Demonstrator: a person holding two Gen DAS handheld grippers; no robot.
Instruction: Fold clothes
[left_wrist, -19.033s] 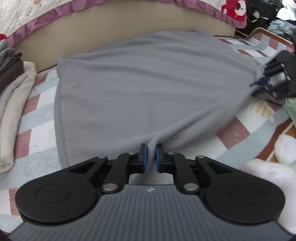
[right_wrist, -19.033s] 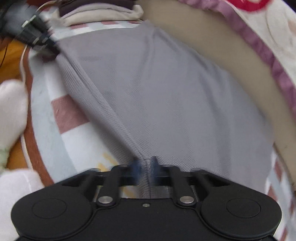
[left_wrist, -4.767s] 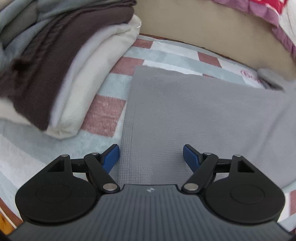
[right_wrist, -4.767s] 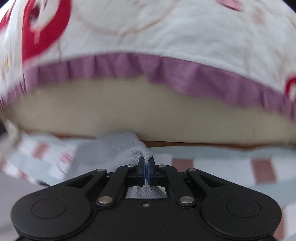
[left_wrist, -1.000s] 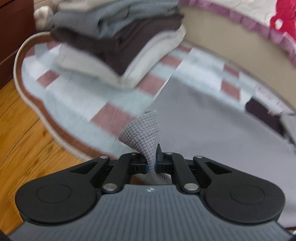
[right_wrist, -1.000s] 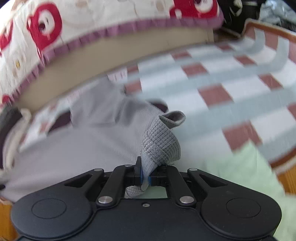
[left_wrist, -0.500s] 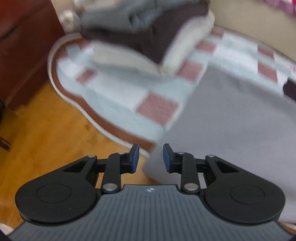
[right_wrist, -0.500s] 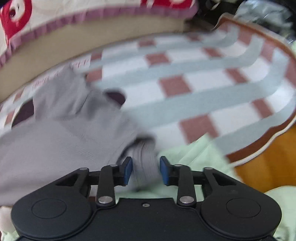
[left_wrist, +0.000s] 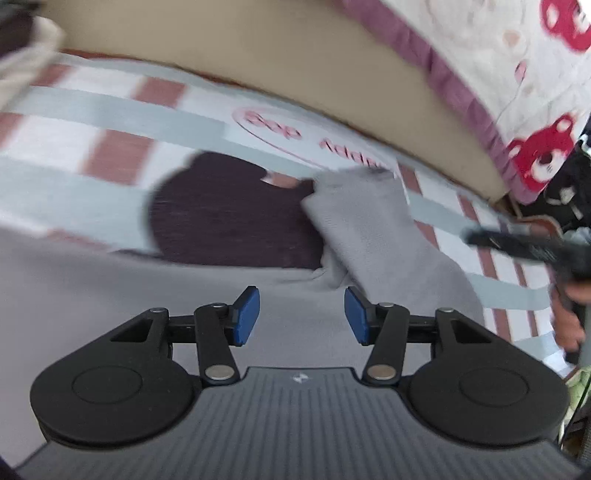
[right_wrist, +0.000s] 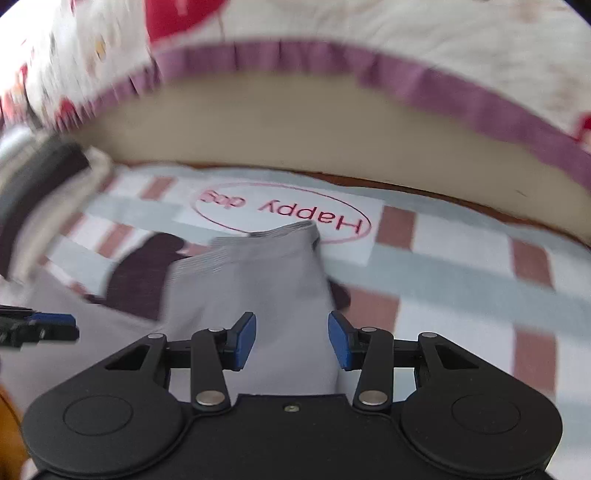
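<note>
Home bedroom, bear-print bedspread (left_wrist: 535, 55), checked rug (right_wrist: 461, 258)

Grey garment (left_wrist: 369, 236): motion-blurred, cut off at 9 o'clock, lower part hidden behind gripper body. Dark patch (left_wrist: 229, 218): identity unclear. Folded stack (right_wrist: 33, 192): smeared, cropped at 9 o'clock. Rug lettering (left_wrist: 317, 140): partly illegible.

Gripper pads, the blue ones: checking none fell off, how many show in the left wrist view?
2: the left pad and the right pad of the left gripper, spread above the grey garment. The blurred right gripper's pads aren't discernible.
</note>
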